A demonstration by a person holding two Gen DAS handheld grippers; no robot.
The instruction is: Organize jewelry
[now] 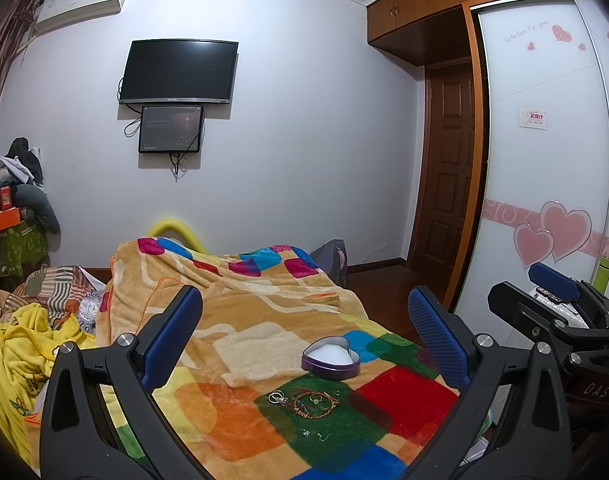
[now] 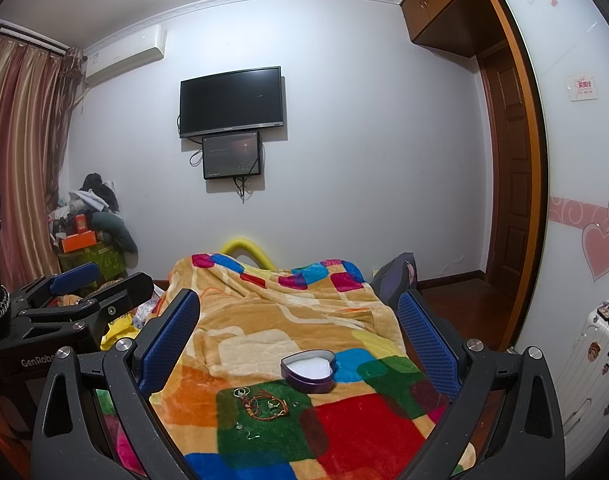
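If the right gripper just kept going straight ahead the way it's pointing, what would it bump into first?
Most likely the blanket. The right gripper, open and empty, aims over the heart-shaped box toward the raised fold beyond. Depth is hard to judge; a higher line would reach the wall.

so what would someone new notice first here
Probably the patchwork blanket filling the middle of both views. On it sits an open heart-shaped tin with white lining, and just in front of that, on a green patch, a small tangle of jewelry. Both grippers, left and right, hang open above the bed, holding nothing.
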